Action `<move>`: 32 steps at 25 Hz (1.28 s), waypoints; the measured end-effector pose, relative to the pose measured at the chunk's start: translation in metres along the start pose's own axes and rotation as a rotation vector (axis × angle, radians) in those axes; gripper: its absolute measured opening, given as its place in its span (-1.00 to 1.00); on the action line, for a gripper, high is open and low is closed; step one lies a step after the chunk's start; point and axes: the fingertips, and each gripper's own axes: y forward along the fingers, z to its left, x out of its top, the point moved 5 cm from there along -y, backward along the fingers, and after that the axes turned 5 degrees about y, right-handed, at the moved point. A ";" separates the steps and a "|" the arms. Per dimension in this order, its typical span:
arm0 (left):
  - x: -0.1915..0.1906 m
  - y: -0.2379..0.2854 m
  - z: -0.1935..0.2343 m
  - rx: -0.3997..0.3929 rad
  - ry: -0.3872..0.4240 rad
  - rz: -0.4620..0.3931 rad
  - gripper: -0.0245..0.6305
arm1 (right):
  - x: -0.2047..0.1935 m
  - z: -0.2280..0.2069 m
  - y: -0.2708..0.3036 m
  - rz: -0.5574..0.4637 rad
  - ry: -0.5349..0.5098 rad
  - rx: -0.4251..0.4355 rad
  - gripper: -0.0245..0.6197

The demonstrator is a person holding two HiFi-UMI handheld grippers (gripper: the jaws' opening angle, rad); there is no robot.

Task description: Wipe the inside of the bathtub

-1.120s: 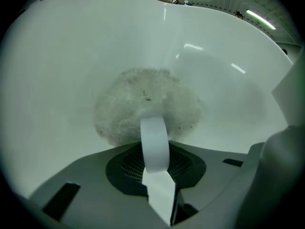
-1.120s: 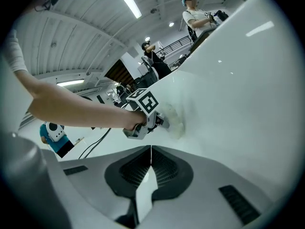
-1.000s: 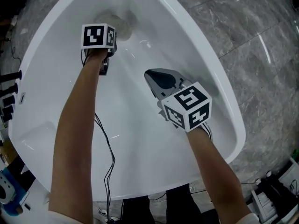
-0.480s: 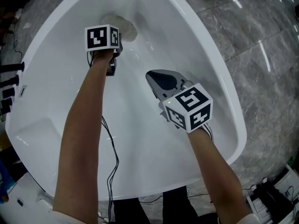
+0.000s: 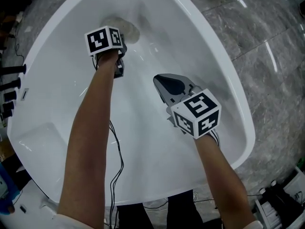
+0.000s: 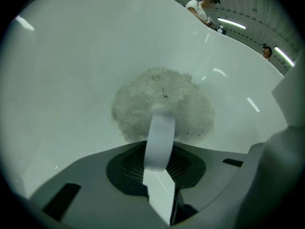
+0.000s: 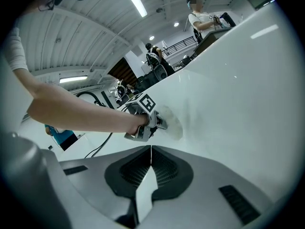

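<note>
The white bathtub (image 5: 240, 99) fills the head view. A round, fuzzy grey-white cloth (image 5: 128, 30) lies flat against its far inner wall. My left gripper (image 5: 118, 43) is right at the cloth, shut on the cloth's white strap (image 6: 160, 137), which runs from the jaws up to the cloth (image 6: 164, 101). Nearer me, my right gripper (image 5: 157, 80) hovers over the tub's middle, shut and holding nothing (image 7: 150, 168). In the right gripper view the left gripper (image 7: 143, 119) and cloth (image 7: 172, 123) show against the tub wall (image 7: 238, 94).
Grey marble floor (image 5: 267, 42) surrounds the tub. Black tap fittings (image 5: 12, 85) stand at the left rim. A black cable (image 5: 114, 175) hangs from the left arm over the near rim. Gear lies on the floor at bottom right (image 5: 281, 199). People stand in the background (image 7: 200, 15).
The left gripper stays at the cloth on the far wall, shifted only a little. The right gripper has drifted slightly right and toward me.
</note>
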 end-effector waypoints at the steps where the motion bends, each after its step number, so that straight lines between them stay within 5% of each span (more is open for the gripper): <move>1: 0.000 0.000 0.003 0.002 -0.009 -0.002 -0.63 | -0.001 0.000 0.000 0.000 -0.002 -0.002 -0.86; 12: -0.018 -0.011 0.033 0.017 -0.046 -0.005 -0.63 | -0.007 0.015 0.012 0.030 -0.019 0.007 -0.86; 32: -0.073 -0.071 0.148 0.052 -0.100 0.001 -0.63 | -0.018 0.116 0.081 0.103 -0.091 0.094 -0.86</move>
